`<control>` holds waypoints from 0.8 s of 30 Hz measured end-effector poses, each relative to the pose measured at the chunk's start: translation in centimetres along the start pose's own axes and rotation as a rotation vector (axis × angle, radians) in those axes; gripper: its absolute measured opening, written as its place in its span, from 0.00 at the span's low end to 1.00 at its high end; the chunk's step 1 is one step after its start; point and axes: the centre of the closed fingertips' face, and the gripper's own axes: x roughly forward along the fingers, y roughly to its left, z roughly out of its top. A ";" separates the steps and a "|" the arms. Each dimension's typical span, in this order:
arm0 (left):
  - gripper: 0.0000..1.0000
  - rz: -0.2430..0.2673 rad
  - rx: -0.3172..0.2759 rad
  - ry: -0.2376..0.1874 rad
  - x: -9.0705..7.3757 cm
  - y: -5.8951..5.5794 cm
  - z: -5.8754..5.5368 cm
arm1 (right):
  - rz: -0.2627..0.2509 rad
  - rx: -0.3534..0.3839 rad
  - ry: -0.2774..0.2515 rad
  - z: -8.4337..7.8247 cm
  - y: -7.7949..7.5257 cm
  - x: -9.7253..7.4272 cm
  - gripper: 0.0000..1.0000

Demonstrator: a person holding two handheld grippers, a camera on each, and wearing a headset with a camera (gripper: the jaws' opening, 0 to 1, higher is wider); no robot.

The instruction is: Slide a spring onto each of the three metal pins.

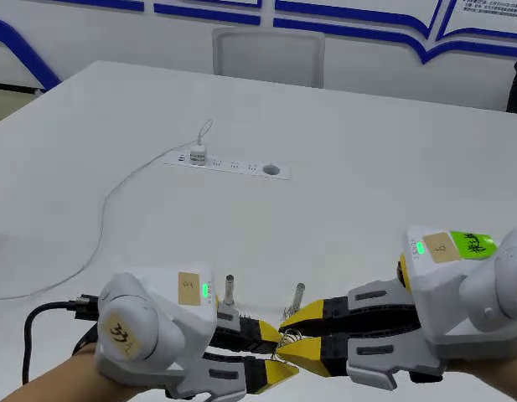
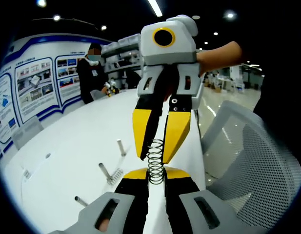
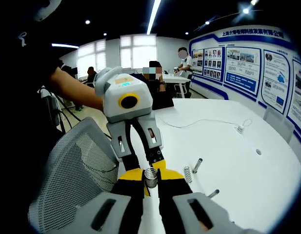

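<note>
A short coil spring is held between both grippers, which meet tip to tip low over the white table. My left gripper is shut on its near end. My right gripper is shut on the other end of the spring. In the head view the left gripper and the right gripper touch at the front edge, with the spring between them. Two upright metal pins stand just behind the tips. The left gripper view has three bare pins. A loose spring lies beside one pin.
A white power strip with a plugged adapter and a thin white cable lies mid-table. A black cable runs from the left gripper. A grey chair stands at the far edge, and a mesh chair sits close to me. People stand in the background.
</note>
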 end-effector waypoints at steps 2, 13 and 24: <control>0.11 -0.003 -0.024 -0.006 -0.1 -0.1 0.0 | 0.000 0.006 -0.003 0.0 0.0 0.0 0.11; 0.25 0.069 -0.068 0.001 -0.7 1.1 -1.1 | -0.025 0.010 0.001 -0.2 -0.5 0.0 0.11; 0.43 0.110 -0.121 -0.038 -1.0 1.9 -1.0 | -0.092 0.024 0.005 -0.5 -2.1 -0.8 0.11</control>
